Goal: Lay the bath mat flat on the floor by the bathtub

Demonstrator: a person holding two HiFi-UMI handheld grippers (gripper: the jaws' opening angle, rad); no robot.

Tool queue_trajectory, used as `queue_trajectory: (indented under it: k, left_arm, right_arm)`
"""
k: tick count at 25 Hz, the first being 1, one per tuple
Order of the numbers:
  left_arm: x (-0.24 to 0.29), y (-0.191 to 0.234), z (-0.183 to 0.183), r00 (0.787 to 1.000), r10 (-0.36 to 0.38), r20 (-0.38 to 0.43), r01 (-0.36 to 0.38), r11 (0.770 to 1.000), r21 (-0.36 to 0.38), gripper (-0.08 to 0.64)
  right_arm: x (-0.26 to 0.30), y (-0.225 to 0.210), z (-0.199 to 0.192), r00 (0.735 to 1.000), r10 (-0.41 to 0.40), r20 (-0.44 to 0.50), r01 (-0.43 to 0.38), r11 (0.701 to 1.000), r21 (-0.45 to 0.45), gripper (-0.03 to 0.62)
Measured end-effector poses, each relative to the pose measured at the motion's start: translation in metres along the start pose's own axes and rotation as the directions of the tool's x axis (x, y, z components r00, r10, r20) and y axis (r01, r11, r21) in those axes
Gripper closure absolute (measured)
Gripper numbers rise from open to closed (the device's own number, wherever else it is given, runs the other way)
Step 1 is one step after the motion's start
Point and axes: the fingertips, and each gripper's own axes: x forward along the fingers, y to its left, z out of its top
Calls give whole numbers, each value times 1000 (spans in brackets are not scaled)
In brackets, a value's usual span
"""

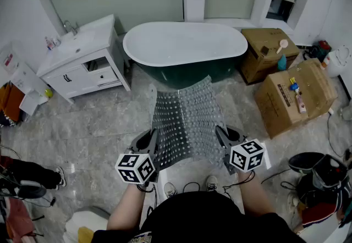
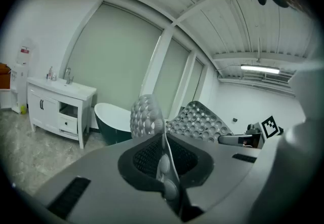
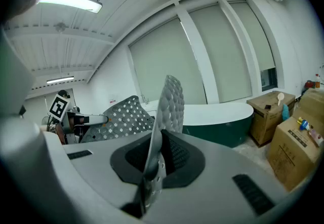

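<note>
In front of the bathtub (image 1: 184, 44), above the marble floor (image 1: 104, 121), I am holding the bath mat (image 1: 184, 118) in the air, and it is spanning the gap between my two grippers. The left gripper (image 1: 149, 142) is pinching the near left corner, its jaws drawn narrow with the thin dotted sheet squeezed between the pads. The right gripper (image 1: 224, 138) is gripping the near right corner in the same way. Both are tilting somewhat downward. The mat is arching away from me toward the foot of the tub, and I cannot tell whether its far edge is touching the floor.

Likely faults from here, as I am judging them:
- the sheet is looking thin and limp, and each grip is biting only a small corner, so a quick pull or shake is risking a corner sliding out of the pads
- if one hand is going down ahead of the other, the mat is likely to be landing skewed or with a diagonal crease
- the far edge is curling, so when lowered it may be folding under itself or riding up the side of the tub
- the near edge is hanging just ahead of my shoes (image 1: 212, 184), so letting go too close to me is risking it draping over them instead of lying flat
</note>
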Motion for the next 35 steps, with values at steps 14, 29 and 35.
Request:
queue_trajectory:
  k: [14, 29, 35]
  left_arm:
    - [-11, -3, 2, 1000, -3, 9, 3, 1000, -1, 528]
    - [-12, -5, 0, 1000, -11, -8, 11, 1000, 11, 528]
    - [-10, -7, -4, 1000, -11, -17, 11, 1000, 18, 528]
  right_arm:
    - [-8, 9, 0, 1000, 4, 7, -4, 1000, -2, 563]
    - [-9, 10, -7, 1000, 4, -9, -4, 1000, -19, 561]
    - [-10, 6, -11, 1000, 6, -12, -6, 1000, -16, 561]
